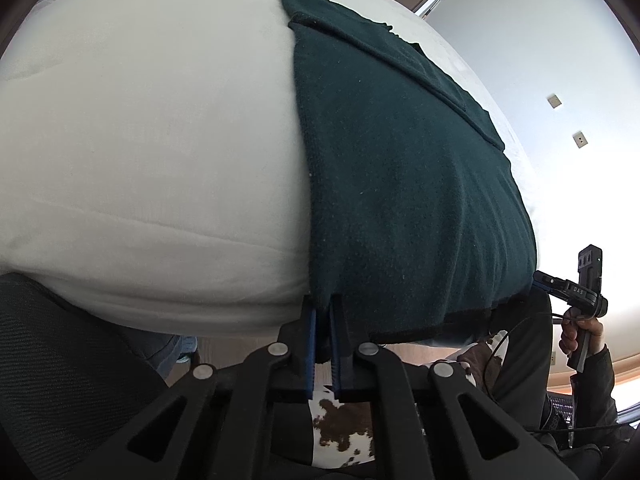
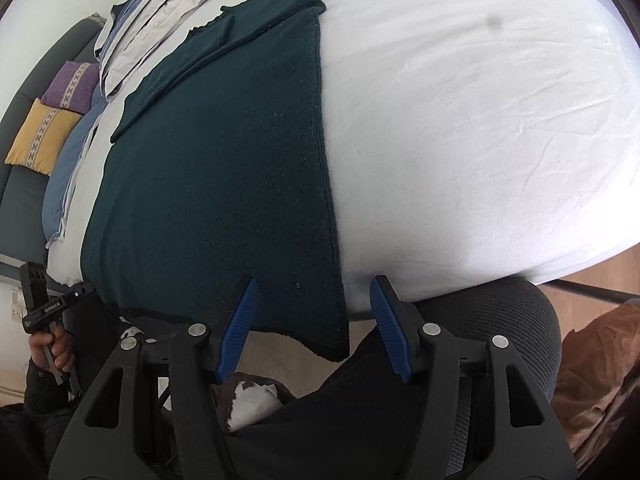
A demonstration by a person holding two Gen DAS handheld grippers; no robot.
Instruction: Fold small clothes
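A dark green knit garment (image 1: 400,168) lies flat on the white bed (image 1: 140,140), its hem hanging over the near edge. My left gripper (image 1: 323,312) is shut on the hem's left corner. In the right wrist view the garment (image 2: 224,168) fills the middle, with a sleeve folded across the far end. My right gripper (image 2: 314,292) is open, its blue fingers (image 2: 240,320) either side of the hem's right corner, not gripping it. Each view shows the other gripper at the frame's edge.
A stack of folded light clothes (image 2: 160,20) lies at the bed's far end. Purple (image 2: 74,86) and yellow (image 2: 40,140) cushions sit on a dark sofa to the left. A black mesh chair (image 2: 500,320) stands against the bed's near edge.
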